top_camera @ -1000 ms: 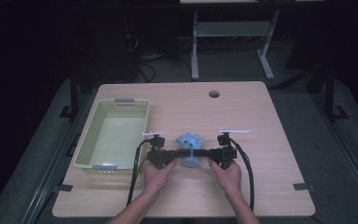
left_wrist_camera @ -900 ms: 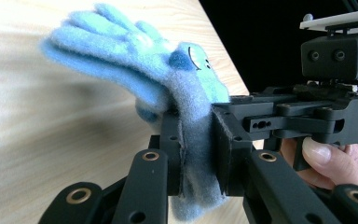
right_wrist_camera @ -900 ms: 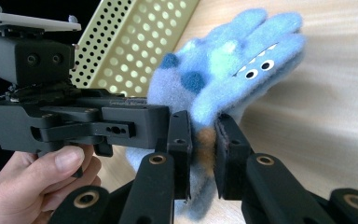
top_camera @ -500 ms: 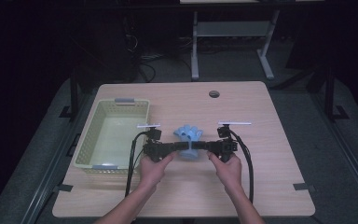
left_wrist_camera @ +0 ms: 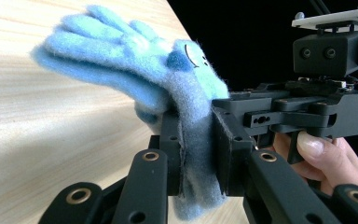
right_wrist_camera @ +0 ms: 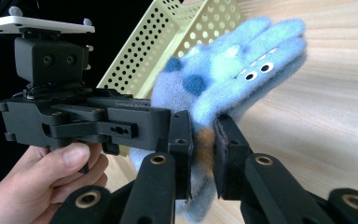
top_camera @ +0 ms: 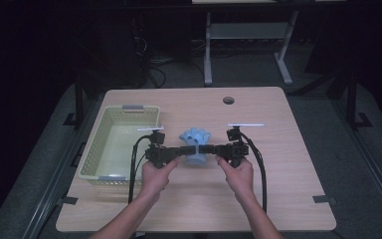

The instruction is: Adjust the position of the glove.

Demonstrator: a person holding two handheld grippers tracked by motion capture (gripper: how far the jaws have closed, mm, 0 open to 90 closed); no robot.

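Blue fleece is what both of your grippers have hold of: a pair of fuzzy blue gloves (top_camera: 196,141) with darker blue spots and small printed eyes, held up above the middle of the wooden table (top_camera: 288,164), just right of the basket.

Your left gripper (top_camera: 176,152) points inward toward your right hand. In the left gripper view its jaws are closed tight on the cuff end of the gloves (left_wrist_camera: 168,84), the fabric squeezed flat between the two pads, with the fingers of the gloves fanning up and away over the tabletop (left_wrist_camera: 51,135). Beyond them you can see your right gripper (left_wrist_camera: 279,116) and your right hand (left_wrist_camera: 326,158) on its trigger.

Your right gripper (top_camera: 213,149) points back toward the left one, so the two meet nose to nose at the gloves. In the right gripper view its jaws are likewise clamped on the fleece (right_wrist_camera: 233,79), pinching a narrow fold near the cuff where an orange-brown patch shows. Your left gripper (right_wrist_camera: 88,121) and left hand (right_wrist_camera: 46,182) sit opposite.

Off to your left, the pale yellow-green perforated plastic basket (top_camera: 95,149) stands on the table, near the gloves but apart from them; its wall (right_wrist_camera: 177,42) shows behind them in the right gripper view.
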